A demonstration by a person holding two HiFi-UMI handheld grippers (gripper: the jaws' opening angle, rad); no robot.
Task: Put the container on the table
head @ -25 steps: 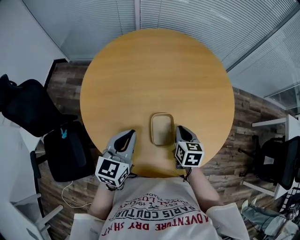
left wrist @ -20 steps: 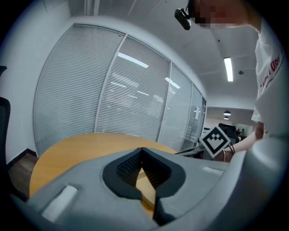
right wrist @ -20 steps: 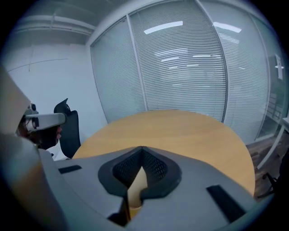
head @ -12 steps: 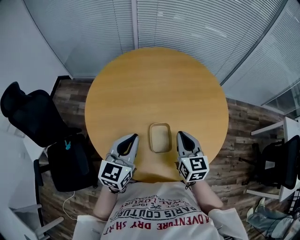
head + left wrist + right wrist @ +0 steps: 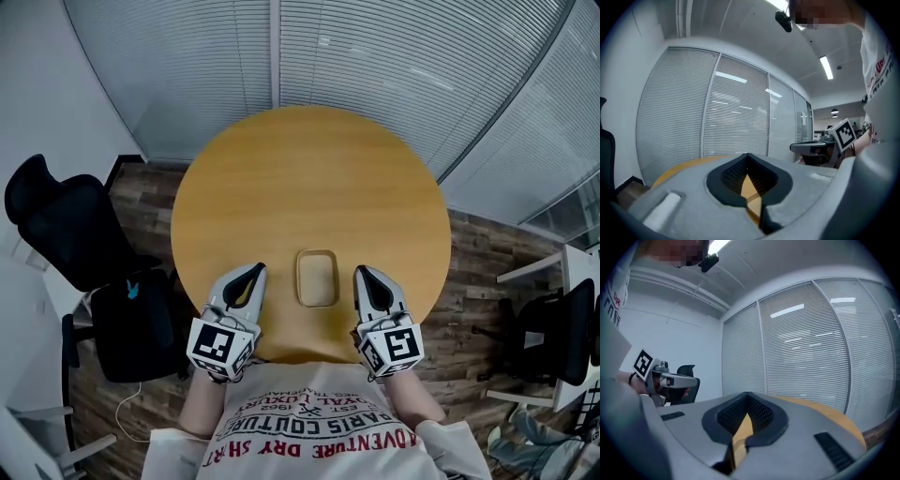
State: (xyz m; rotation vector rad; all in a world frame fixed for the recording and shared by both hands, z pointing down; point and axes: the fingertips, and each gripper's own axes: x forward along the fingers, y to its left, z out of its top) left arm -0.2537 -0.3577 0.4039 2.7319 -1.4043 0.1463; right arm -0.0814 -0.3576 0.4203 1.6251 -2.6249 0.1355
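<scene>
Bottom centre: person's printed shirt (image 5: 314, 431) is filling the frame edge. Just above it, left gripper (image 5: 255, 270) and right gripper (image 5: 361, 272) are hovering over the near table rim, both with jaws pressed together and gripping nothing. Container (image 5: 317, 277) is sitting flat on the round wooden table (image 5: 309, 178), between the two gripper tips, touching neither. Black chair (image 5: 56, 225) is standing at left, blinds (image 5: 394, 56) are spanning the top
</scene>
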